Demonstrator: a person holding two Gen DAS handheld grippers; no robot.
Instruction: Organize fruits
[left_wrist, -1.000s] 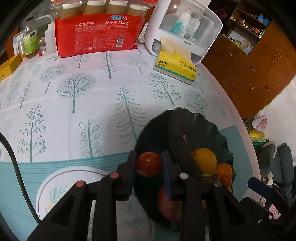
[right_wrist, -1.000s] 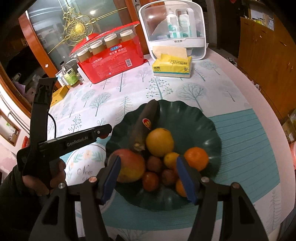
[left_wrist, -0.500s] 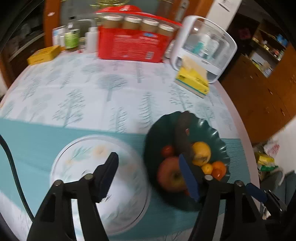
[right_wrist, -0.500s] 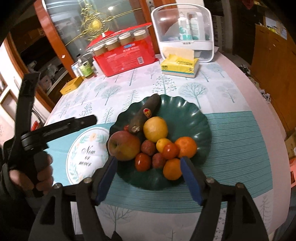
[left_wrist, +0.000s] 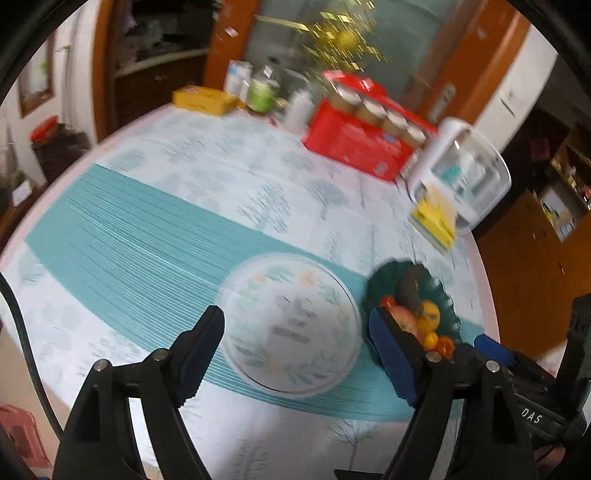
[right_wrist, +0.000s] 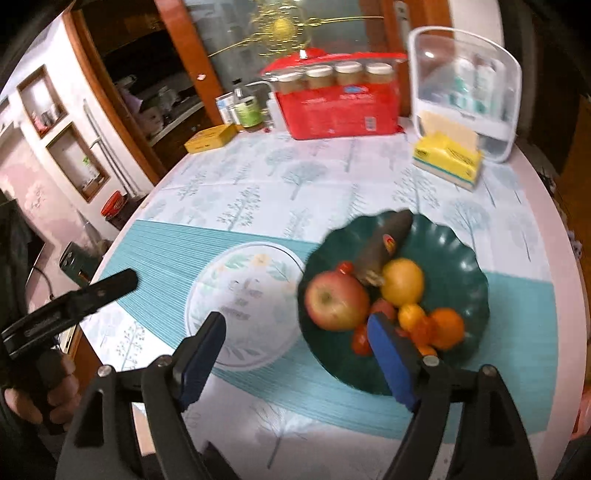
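Observation:
A dark green scalloped bowl holds an apple, a yellow citrus, an orange, a dark overripe banana, a small red tomato and several small fruits. The bowl also shows in the left wrist view. My left gripper is open and empty, high above the white round mat. My right gripper is open and empty above the mat and the bowl's left rim.
At the far side of the round table stand a red pack of jars, a clear plastic organizer, a yellow tissue pack, a yellow box and bottles. The table edge curves at right and left.
My left gripper opened, let the small tomato go into the bowl, and pulled back up and to the left. My right gripper also drew back and left from the bowl.

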